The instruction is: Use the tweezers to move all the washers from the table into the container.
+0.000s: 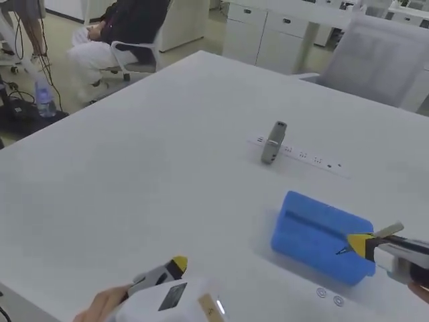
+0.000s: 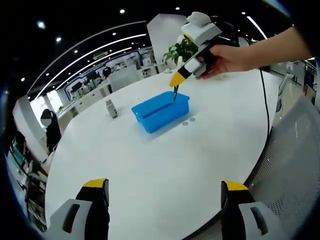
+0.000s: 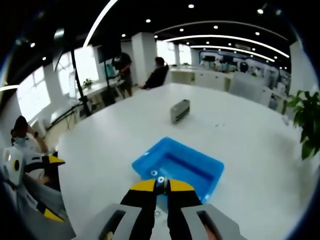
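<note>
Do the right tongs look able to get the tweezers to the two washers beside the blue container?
Likely yes: the right tongs, shut on the tweezers, hover over the blue container, and the washers lie on bare table just beside it.

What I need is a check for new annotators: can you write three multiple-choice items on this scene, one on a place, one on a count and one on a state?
1. Where do the loose washers lie?
A. On the table, just beside the blue container, on its near side.
B. At the table's far edge.
C. Inside the container.

2. How many washers lie on the table outside the container?
A. One.
B. Two.
C. Five.

3. How do the jaws of the left hand-held gripper stand?
A. Shut tight.
B. Clamped on a washer.
C. Wide apart, holding nothing.

Answers:
1 A: the head view shows them by the container's near wall.
2 B: a pair shows in the head view and the left gripper view.
3 C: the left gripper view shows bare table between its jaws.
</note>
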A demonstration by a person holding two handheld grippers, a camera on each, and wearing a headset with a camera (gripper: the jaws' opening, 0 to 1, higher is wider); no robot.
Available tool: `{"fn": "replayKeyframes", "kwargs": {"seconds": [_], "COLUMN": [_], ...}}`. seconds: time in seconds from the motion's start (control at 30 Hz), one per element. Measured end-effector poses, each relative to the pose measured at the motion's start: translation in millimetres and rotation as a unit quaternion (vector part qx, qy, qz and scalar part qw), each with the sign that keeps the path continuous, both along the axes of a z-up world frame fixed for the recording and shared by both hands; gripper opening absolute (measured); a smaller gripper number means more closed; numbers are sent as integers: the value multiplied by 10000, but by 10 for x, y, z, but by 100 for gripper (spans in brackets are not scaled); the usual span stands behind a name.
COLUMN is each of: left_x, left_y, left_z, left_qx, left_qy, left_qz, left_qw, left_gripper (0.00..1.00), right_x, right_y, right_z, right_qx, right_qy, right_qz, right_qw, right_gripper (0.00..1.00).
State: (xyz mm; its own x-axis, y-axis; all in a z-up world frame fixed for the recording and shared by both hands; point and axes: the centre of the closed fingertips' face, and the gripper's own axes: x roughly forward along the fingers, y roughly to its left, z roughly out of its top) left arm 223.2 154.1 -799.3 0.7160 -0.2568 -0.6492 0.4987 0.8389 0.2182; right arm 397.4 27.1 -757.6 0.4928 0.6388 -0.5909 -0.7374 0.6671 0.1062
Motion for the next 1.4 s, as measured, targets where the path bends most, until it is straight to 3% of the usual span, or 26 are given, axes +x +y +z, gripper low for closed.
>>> {"fn": "replayKeyframes", "kwargs": {"seconds": [0.17,0.3,0.37,0.57,0.83,0.97,1.13,1.4], "left_x": [-10,-17,-19,-20,-25,-25,-23,-23], "left_y": [-2,-13,-18,-9,-15,-9,-8,4], "left_z": [-20,-29,-31,-34,-42,-48,-54,-69], "left_qx": [39,50,54,56,70,83,112,192], "left_qy": [42,58,62,80,92,105,109,133], "left_qz": [-24,-58,-73,-49,-76,-65,-74,-70], "left_qw": [10000,10000,9999,9999,9999,9999,9999,9997], "left_gripper": [96,95,95,95,95,95,95,94], "right_x": [-130,-274,-220,-168,-137,-124,-139,-142], "right_y": [-4,10,-36,-27,-43,-14,-6,-15], "right_z": [-112,-271,-397,-575,-652,-646,-665,-681], "right_qx": [-39,-223,-268,-406,-680,-603,-829,-933], "right_qy": [20,132,185,317,264,327,160,75], "right_qz": [17,38,7,-27,53,11,192,237], "right_qw": [10000,9997,9995,9987,9973,9976,9962,9953], "right_gripper": [3,4,4,4,4,4,4,4]}}
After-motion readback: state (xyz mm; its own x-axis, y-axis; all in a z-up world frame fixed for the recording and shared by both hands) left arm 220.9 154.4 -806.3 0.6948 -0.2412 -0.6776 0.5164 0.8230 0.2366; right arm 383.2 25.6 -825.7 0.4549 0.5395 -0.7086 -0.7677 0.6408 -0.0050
